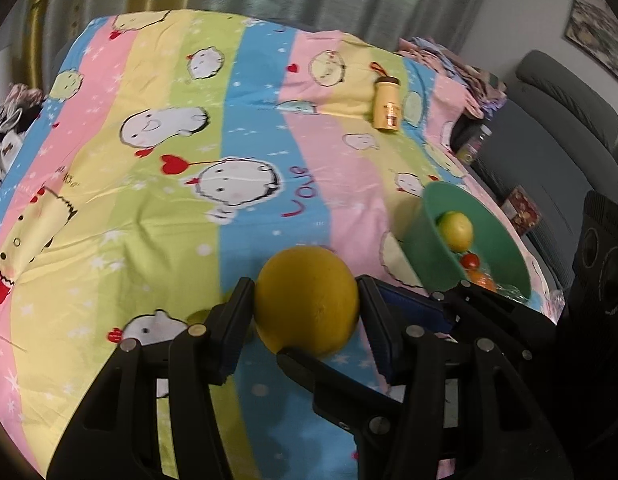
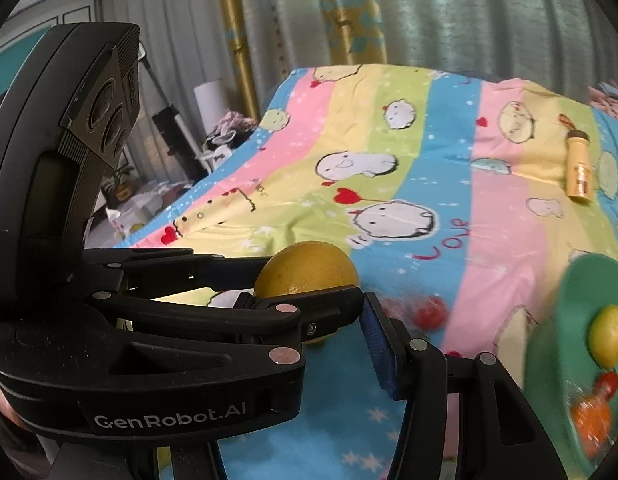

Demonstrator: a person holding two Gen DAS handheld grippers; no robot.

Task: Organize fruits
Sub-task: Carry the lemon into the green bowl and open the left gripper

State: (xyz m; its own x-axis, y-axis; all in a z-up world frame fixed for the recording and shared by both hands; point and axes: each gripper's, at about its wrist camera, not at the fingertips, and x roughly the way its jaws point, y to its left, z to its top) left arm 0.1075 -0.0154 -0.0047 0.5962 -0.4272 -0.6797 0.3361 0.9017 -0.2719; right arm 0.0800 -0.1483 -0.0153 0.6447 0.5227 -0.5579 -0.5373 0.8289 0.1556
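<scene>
The left gripper [image 1: 307, 312] clamps the yellow orange [image 1: 307, 300], the green bowl [image 1: 505, 240] lies up and right of it, while the right gripper's [image 2: 309, 320] state is unclear.

Bed [image 1: 149, 208] covered by a striped pastel cartoon-print sheet. Lying on it: one yellow bottle [image 1: 387, 106] on its side, dark cap, near the far edge.

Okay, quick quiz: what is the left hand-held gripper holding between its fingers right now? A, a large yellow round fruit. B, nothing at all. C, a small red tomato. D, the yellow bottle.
A: in the left wrist view the left hand-held gripper has its fingers pressed on both sides of the large yellow round fruit, raised above the bedsheet.
</scene>
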